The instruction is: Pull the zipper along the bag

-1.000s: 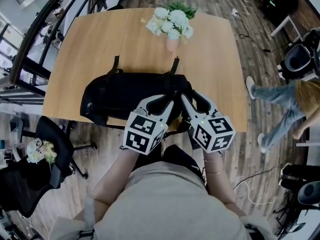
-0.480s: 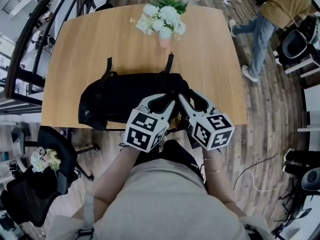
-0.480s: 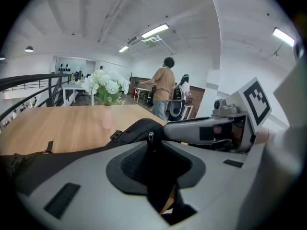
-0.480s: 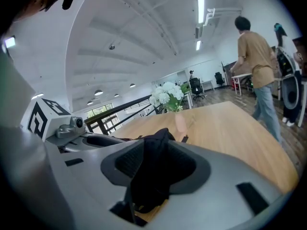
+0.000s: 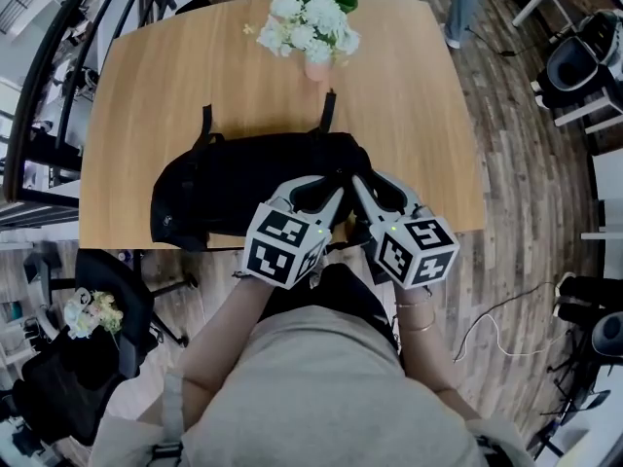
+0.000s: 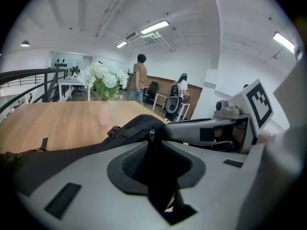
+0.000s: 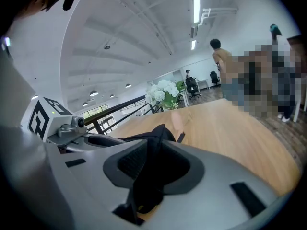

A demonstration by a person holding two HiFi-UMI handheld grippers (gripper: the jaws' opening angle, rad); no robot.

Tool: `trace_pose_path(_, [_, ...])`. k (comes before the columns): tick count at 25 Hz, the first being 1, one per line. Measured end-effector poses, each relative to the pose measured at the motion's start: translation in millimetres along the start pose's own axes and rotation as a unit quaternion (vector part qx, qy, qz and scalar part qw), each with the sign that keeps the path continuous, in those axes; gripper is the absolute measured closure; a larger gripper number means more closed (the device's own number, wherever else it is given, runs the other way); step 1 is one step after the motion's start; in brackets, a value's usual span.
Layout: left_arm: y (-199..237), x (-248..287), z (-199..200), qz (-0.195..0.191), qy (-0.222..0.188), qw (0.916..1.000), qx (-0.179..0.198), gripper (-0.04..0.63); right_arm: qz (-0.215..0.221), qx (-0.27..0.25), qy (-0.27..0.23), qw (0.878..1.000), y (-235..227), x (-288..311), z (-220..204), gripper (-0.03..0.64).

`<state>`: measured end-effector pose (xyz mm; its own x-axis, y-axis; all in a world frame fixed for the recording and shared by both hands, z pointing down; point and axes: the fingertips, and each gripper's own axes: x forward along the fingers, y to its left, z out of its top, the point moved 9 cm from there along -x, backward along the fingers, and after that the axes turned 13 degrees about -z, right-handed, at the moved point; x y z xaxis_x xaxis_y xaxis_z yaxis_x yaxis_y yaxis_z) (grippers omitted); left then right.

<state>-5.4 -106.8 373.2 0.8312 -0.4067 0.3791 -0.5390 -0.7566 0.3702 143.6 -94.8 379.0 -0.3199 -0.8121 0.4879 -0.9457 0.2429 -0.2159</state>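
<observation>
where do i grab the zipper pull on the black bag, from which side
Probably the small metal zipper pull atop the black bag, at its right end. Come from the near edge of the table, jaws either side of its thin tab.

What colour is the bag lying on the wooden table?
Black. The bag shows best in the head view.
</observation>
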Motion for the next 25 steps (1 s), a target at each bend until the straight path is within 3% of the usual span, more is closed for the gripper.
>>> trace_pose_path(4, [6,3,-1,-0.004,-0.011,0.9998,-0.019,0.508,-0.002,0.003,0.004,1.000,-1,0,-3,0.517])
trace_pose_path(25, [10,14,-5,-0.028,-0.007,0.9994,-0.019,0.552,-0.007,0.018,0.006,1.000,-4,-1,-6,0.520])
